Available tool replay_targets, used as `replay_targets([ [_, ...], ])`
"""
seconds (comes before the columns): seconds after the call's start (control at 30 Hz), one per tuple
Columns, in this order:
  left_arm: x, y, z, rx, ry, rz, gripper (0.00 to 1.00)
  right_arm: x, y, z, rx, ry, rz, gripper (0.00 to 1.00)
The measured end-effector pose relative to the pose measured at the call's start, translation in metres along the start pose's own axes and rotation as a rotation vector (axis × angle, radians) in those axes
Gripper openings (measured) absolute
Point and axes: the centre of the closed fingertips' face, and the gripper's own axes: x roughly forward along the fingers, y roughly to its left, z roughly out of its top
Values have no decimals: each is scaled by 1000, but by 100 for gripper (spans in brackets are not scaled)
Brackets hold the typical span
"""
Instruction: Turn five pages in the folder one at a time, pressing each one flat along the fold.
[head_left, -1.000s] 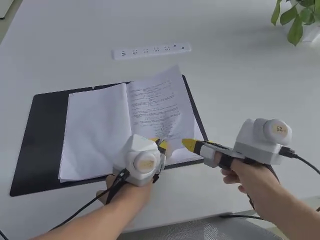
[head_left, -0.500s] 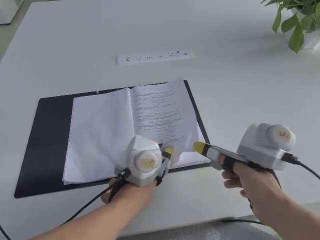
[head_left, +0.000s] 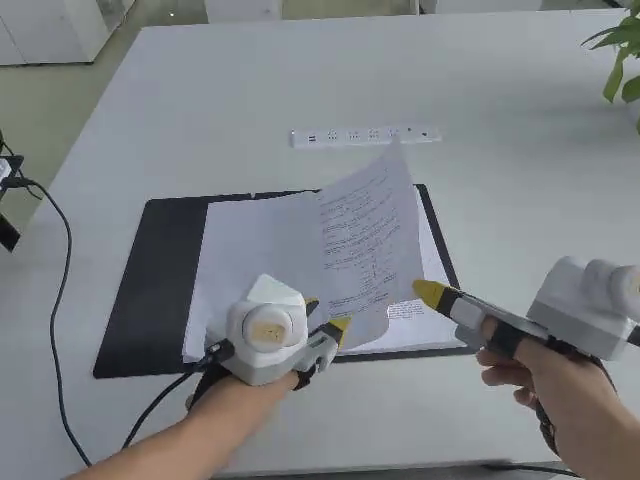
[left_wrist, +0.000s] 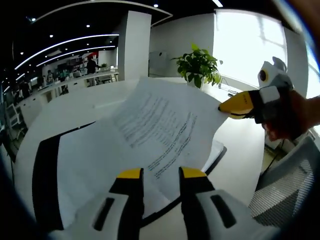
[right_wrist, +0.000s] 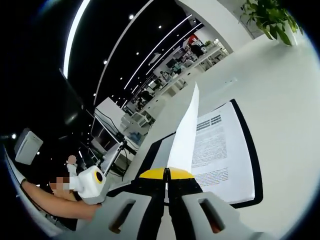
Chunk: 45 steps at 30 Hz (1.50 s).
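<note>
We are pinching the free edge of the page (right_wrist: 186, 131) in the right gripper (right_wrist: 166, 173). Its jaws are pressed together on the paper, and the sheet is rising steeply from between the yellow tips. The left gripper (left_wrist: 161, 173) is hovering with its jaws spread, just beside the page's lower edge at the front of the folder (head_left: 150, 290). The folder is lying open on the bench (head_left: 500, 100), with the sheets already turned resting flat on its left half.

To do this step well, we judge that the right gripper should be carrying the edge in a smooth arc over the fold (head_left: 318, 215) toward the left half. It should be gripping lightly, so the sheet is neither creasing nor pulling at the binding, and we should be checking that only one sheet is coming up. Once the page is lying down, the right gripper should be letting go first. Then the left gripper should be pressing near the fold and sweeping along it.

Against half a second ago, the page is standing clearly steeper, with its top corner lifted higher above the folder. The left gripper is keeping its place at the front edge. Our head has also shifted, so the whole picture is sitting differently.
</note>
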Motion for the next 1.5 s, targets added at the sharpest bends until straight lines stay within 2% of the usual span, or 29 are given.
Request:
replay_targets([
  [0.17,-35,21,12,-20,-36,26,27,17,40,-4,-38,21,95,0],
  [0.33,-65,44,15,-29,-58,65,27,39,73,-16,-50,58,156,0],
  [0.47,-85,57,18,-39,-79,89,27,59,95,-30,-78,104,190,0],
  [0.57,-97,66,19,-51,-95,107,27,72,99,-36,-90,136,206,0],
  [0.7,-111,78,17,-70,-109,135,27,93,109,-54,-118,191,217,0],
  [0.83,-122,90,12,-87,-117,161,27,110,115,-72,-127,238,218,0],
  [0.97,-132,96,2,-103,-113,180,27,124,118,-89,-138,281,216,0],
  [1.17,-143,106,-7,-123,-101,204,27,144,115,-109,-160,331,200,0],
  [1.3,-149,113,-12,-129,-90,212,27,158,111,-128,-159,380,184,0],
  [1.5,-151,121,-19,-140,-74,217,27,177,97,-153,-143,442,139,0],
])
